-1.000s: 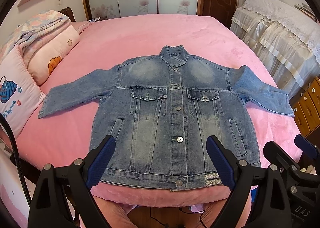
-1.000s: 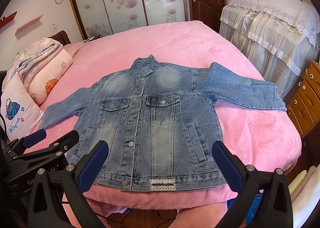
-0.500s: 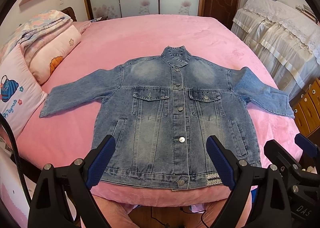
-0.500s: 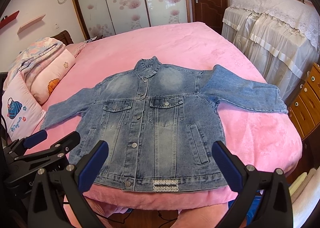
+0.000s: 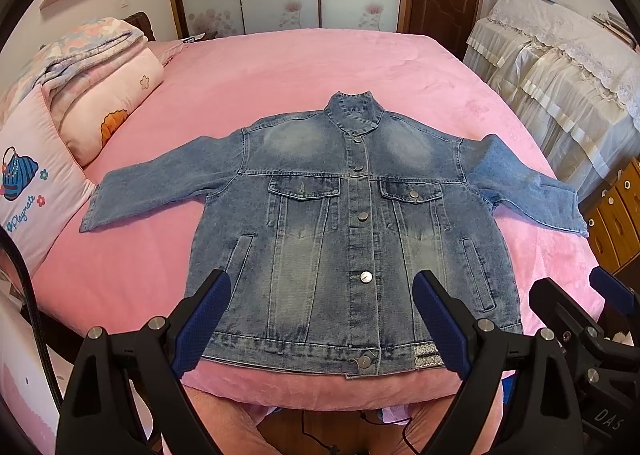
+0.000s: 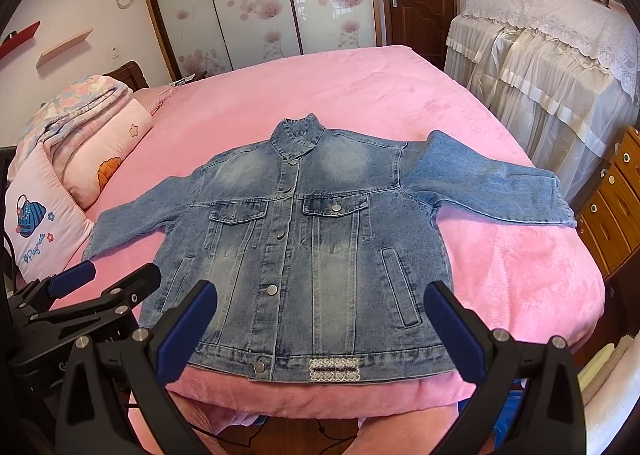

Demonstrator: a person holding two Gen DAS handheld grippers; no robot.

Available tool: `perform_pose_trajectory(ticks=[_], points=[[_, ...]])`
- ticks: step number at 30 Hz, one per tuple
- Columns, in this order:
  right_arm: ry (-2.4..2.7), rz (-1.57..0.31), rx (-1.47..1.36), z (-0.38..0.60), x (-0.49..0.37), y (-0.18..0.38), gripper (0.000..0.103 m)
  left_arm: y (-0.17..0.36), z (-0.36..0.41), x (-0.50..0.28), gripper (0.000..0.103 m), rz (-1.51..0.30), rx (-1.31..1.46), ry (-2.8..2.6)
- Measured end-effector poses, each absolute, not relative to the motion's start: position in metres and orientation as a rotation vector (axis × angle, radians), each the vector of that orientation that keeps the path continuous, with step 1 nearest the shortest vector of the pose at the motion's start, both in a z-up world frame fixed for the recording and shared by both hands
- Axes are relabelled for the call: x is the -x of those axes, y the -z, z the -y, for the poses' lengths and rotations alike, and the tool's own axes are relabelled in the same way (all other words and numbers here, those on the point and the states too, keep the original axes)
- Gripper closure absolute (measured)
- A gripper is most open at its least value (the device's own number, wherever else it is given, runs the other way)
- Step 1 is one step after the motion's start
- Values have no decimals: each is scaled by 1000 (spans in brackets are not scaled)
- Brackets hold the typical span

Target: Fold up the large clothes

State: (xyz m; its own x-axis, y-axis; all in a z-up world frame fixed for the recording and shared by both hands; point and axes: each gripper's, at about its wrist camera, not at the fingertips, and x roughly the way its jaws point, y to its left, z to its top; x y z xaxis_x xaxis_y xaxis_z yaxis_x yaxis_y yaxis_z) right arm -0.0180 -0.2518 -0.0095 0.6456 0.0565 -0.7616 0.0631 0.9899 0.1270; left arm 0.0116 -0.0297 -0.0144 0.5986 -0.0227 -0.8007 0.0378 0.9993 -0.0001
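The denim jacket (image 5: pixel 352 231) lies face up and buttoned on the pink bed (image 5: pixel 320 71), collar away, hem at the near edge just beyond the fingers, both sleeves spread outward. The left gripper (image 5: pixel 322 315) and the right gripper (image 6: pixel 320 319) each hover above the hem with fingers spread wide, holding nothing and not touching the cloth.

Risks, as I judge them:
1. The hem sits right at the bed's edge, below the fingers. A pinch that pulls toward the person could drag the heavy denim off the mattress.
2. Denim is stiff and thick. A shallow pinch on 1 layer could slip, or lift only the front panel and leave the back behind, skewing the fold.
3. The sleeve (image 6: pixel 488 187) out beyond the right fingers reaches close to the bed's side; a careless sweep could push its cuff over.
4. The 2 grippers are close beside each other, so crossing paths could make them knock.

Around: pillows (image 5: pixel 36 183) and a folded quilt (image 5: pixel 92 55) lie beyond the left fingers, near the left cuff but apart from it. A wooden drawer unit (image 6: pixel 616 199) and lace-covered furniture (image 6: pixel 552 67) stand past the right fingers, off the bed. Nothing lies on the jacket itself.
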Motion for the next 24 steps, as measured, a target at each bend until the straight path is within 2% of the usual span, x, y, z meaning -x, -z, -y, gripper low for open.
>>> perform_pose_trajectory(ticks=[24], points=[[9, -874, -167, 254, 21, 12, 0, 19, 25, -8, 12, -934, -14, 28]])
